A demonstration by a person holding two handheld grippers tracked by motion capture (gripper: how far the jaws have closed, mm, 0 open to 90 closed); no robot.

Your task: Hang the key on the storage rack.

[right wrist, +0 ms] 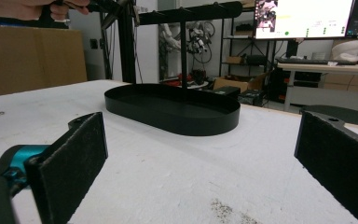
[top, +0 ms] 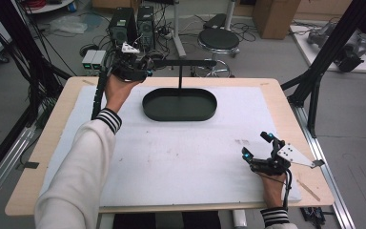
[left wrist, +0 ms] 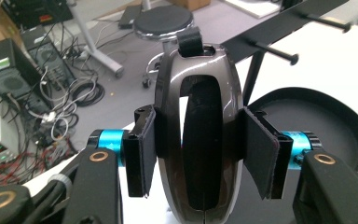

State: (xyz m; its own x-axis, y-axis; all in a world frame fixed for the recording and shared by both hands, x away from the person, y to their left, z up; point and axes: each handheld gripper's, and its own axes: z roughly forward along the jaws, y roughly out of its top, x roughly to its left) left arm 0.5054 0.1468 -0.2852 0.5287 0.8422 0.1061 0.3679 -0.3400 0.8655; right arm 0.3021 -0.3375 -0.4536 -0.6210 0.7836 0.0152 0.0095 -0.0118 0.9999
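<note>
— White sheeting covers the wooden table [top: 286, 102], and past its far edge the floor is all cables, computer cases and a round stool [top: 218, 39]. What sits at the left?

— Over the table's far-left corner, the left gripper [top: 145, 67] is held up in the air, clamped on a glossy dark oval thing, a key fob [left wrist: 198, 135] by the look of it. The left gripper view has both pads pressed on its flanks.

— Which way does it lie?

— Its long axis runs straight out along the jaws, away from the hand. The end with the small black loop [left wrist: 189, 41] leads, pointing toward the bar of the stand [top: 187, 62].

— And the stand lies where from the fob?

— Just to the right and a little beyond. The black bar carries short pegs [left wrist: 274, 52] that jut sideways; the nearest is close to the loop but not touching. Below it sits the black oval tray [top: 179, 105], the stand's base.

— So the move turns on that loop and peg?

— I'd judge so: the loop has to meet a peg tip end-on, so the fob's axis matters.

— The right side?

— The right gripper [top: 256, 145] rests low near the table's near-right corner, jaws spread wide with nothing between them, well apart from the stand. The left hand is far nearer.
</note>
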